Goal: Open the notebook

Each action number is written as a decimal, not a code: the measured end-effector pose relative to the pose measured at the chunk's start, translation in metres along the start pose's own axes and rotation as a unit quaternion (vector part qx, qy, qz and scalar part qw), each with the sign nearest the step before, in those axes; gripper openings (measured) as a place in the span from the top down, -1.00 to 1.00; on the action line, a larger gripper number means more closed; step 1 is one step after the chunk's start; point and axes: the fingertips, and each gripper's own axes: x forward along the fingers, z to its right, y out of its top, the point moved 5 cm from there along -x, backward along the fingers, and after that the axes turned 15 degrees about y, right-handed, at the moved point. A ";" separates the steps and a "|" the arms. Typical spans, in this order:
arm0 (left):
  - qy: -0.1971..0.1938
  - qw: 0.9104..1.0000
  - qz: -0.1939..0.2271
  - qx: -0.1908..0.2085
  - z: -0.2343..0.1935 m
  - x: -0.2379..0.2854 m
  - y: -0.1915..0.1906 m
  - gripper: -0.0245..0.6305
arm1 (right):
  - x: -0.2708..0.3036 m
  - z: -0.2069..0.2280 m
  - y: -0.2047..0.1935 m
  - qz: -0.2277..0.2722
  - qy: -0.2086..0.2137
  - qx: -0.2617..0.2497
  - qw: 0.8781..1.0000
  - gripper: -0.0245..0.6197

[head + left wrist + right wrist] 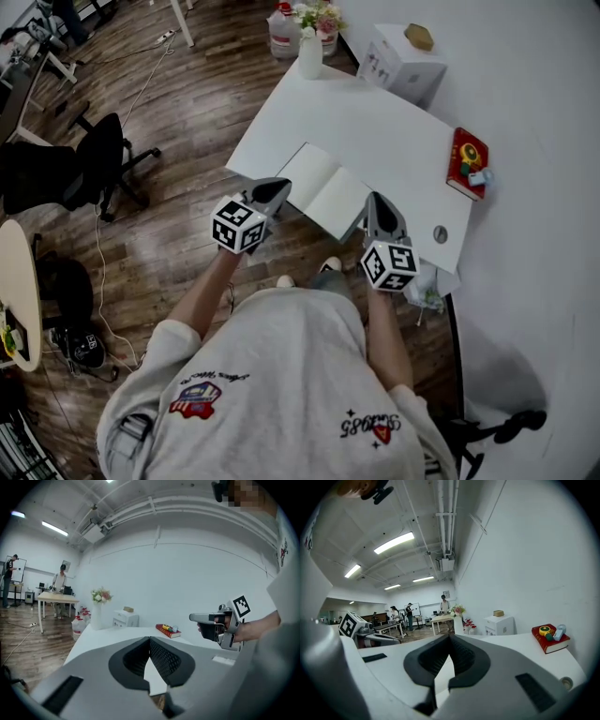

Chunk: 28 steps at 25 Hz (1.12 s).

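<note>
Both claws are closed on nothing: the left gripper [274, 191] and the right gripper [376, 203] hang side by side above the near edge of the white table [375, 127]. Between their tips, the notebook [323, 189] lies open, blank pages up.

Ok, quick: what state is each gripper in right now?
Left grey two-jaw gripper: closed, holding nothing.
Right grey two-jaw gripper: closed, holding nothing.
</note>
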 end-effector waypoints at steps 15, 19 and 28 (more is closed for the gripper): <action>0.015 0.997 0.079 0.020 -0.008 0.000 0.048 0.91 | -0.004 0.009 0.019 0.017 -0.027 -0.040 0.999 0.95; 0.015 0.997 0.076 0.017 -0.009 0.001 0.046 0.91 | -0.005 0.011 0.016 0.013 -0.033 -0.037 0.999 0.95; 0.012 0.998 0.068 0.007 -0.013 0.005 0.037 0.91 | -0.004 0.013 0.011 0.006 -0.039 -0.035 0.999 0.95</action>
